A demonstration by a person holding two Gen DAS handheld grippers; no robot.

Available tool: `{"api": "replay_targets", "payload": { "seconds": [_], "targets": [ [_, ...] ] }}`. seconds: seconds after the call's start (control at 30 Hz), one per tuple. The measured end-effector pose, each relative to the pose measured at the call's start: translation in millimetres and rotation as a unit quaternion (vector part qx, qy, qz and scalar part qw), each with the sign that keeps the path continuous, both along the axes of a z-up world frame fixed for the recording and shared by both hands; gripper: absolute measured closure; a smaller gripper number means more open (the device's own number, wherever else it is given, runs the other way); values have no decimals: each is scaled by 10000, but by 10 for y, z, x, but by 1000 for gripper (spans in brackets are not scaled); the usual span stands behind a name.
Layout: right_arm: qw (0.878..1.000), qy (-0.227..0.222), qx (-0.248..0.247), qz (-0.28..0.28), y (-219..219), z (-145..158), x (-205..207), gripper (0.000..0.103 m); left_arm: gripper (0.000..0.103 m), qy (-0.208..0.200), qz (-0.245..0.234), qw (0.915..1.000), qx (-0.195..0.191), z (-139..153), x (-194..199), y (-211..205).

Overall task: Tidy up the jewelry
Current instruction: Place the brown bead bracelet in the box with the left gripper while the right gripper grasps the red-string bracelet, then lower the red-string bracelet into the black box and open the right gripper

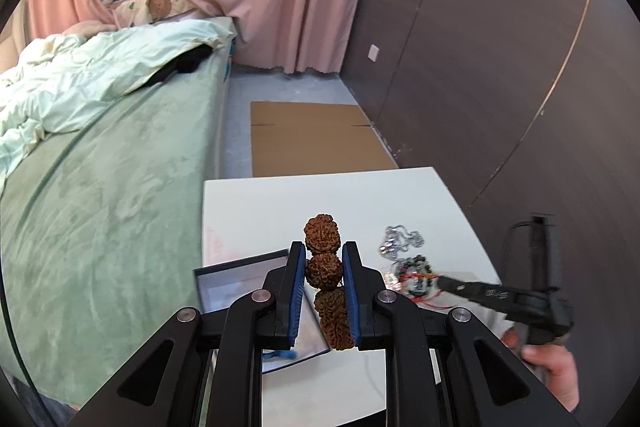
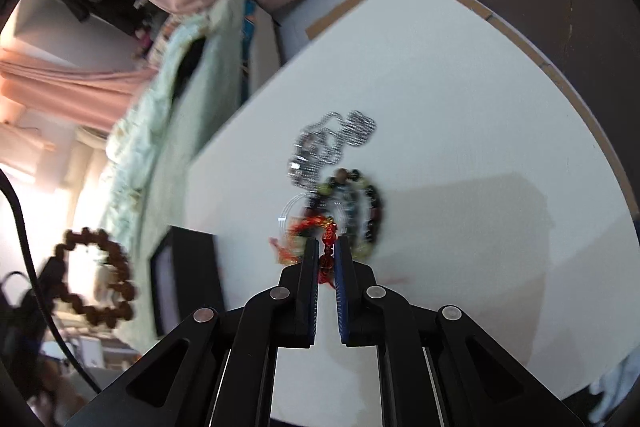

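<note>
A bracelet of knobbly brown seed beads [image 1: 324, 279] was held clamped in the left claw [image 1: 323, 277] above the white table [image 1: 256, 203], while a limp red knotted cord charm [image 2: 326, 255] (light, best pinched mid-strand) was gripped by the right claw [image 2: 326, 259].

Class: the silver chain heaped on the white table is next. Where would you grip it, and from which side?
Grip the silver chain at its outer loop, farthest from the dark bead bracelet, coming from above. It lies flat and bunched, so a loose loop probably lifts freest.
</note>
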State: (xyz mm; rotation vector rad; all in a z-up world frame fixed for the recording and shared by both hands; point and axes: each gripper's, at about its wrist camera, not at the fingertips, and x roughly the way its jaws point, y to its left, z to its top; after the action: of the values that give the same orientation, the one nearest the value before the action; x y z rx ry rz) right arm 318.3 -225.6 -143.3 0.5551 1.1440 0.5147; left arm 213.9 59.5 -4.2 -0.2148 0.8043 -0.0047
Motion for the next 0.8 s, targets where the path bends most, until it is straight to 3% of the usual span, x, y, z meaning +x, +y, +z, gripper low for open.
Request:
{"api": "replay_targets", "payload": {
  "seconds": [0.33, 0.5, 0.57, 0.63, 0.8],
  "targets": [
    [9952, -785, 578, 116, 125, 422, -273, 94, 83, 192, 158, 9997, -63, -218, -44, 294],
    [9911, -1029, 814, 236, 366, 567, -372, 94, 83, 183, 77, 9991, -382, -299, -18, 381],
    [9894, -1104, 892, 320, 499, 619, -414, 94, 67, 213, -28, 9977, -641, -316, -1, 401],
    [9877, -1179, 928, 440, 626, 662, -453, 94, 33, 254, 52, 9970, -727, -329, -3, 449],
    [9839, -1253, 1084, 666, 885, 707, -513, 94, 30, 30, 244, 9972, -713, -274, -151, 605]
  ]
}}
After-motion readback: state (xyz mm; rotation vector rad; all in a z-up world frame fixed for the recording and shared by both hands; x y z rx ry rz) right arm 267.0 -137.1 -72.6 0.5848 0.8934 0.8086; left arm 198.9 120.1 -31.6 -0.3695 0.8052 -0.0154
